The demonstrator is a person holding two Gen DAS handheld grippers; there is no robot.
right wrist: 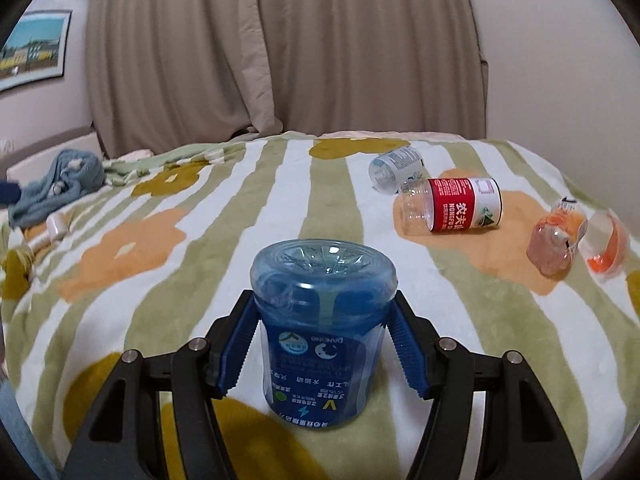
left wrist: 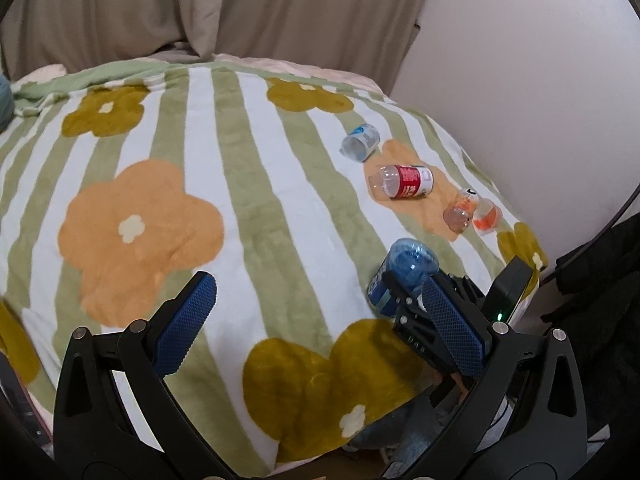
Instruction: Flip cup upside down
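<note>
Glossy clear-blue plastic cup (right wrist: 324,320); fuzzy cloth blanket (right wrist: 200,280); ribbed matt tongs pads (right wrist: 408,344).

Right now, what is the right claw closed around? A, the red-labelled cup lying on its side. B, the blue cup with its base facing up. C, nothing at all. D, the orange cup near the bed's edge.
B: the right claw has its blue pads pressed on both sides of the blue cup, whose moulded base faces up and whose label reads upside down.

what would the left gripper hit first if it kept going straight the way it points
Probably only the flowered blanket: nothing stands between the open left gripper fingers. The blue cup lies off to its right, though depth is unclear.
</note>
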